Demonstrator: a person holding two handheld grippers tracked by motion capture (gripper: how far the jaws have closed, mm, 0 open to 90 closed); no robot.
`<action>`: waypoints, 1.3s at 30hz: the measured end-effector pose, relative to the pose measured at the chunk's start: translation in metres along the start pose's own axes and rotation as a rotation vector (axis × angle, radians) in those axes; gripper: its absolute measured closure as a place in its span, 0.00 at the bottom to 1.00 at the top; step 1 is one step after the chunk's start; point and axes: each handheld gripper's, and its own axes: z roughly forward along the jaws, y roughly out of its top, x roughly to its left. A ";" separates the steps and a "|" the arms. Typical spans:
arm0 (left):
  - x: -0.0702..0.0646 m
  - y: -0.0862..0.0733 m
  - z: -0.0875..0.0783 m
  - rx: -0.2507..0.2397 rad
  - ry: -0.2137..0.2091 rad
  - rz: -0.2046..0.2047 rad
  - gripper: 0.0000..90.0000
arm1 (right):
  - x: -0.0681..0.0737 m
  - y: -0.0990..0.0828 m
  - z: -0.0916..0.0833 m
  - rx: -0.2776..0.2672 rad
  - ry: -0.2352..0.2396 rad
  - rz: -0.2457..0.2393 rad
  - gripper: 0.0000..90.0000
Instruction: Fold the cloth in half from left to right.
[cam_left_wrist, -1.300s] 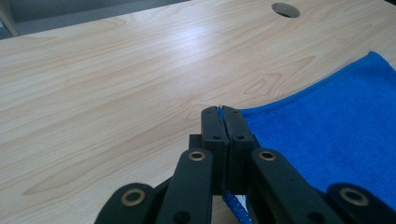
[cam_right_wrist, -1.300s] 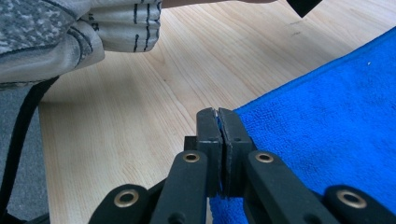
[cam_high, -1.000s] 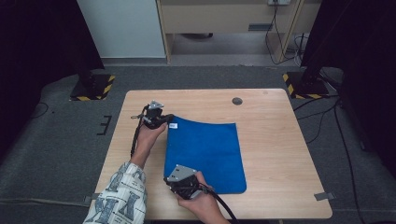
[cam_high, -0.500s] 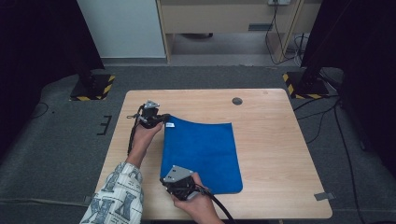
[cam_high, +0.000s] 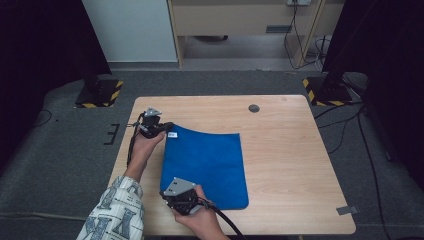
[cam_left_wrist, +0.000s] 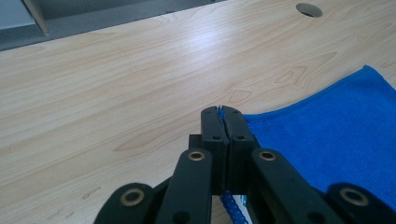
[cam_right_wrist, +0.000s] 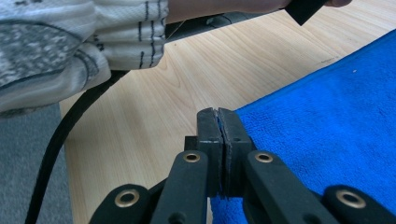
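A light wooden bench stands on grey carpet, with a round cable hole near its far edge. A blue microfibre cloth lies spread flat on the bench's left half — most of it rests on the wood, its far edge curving slightly. The left tongs grip the cloth's far left corner, jaws pressed together on a sliver of blue fabric, as the left gripper view shows. The right tongs pinch the near left corner — in the right gripper view the jaws are closed on the cloth's edge. A small white label sits at the far corner, just beside the left tongs.
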 end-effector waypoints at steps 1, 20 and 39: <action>0.000 0.000 0.000 -0.001 0.001 -0.004 0.98 | 0.000 0.000 0.001 -0.004 0.002 0.014 0.99; -0.046 0.019 0.036 0.034 -0.012 0.005 0.98 | -0.027 -0.025 -0.043 -0.008 -0.046 0.054 0.99; -0.096 0.038 0.069 0.044 -0.063 0.026 0.98 | -0.046 -0.044 -0.090 0.001 -0.093 0.069 0.99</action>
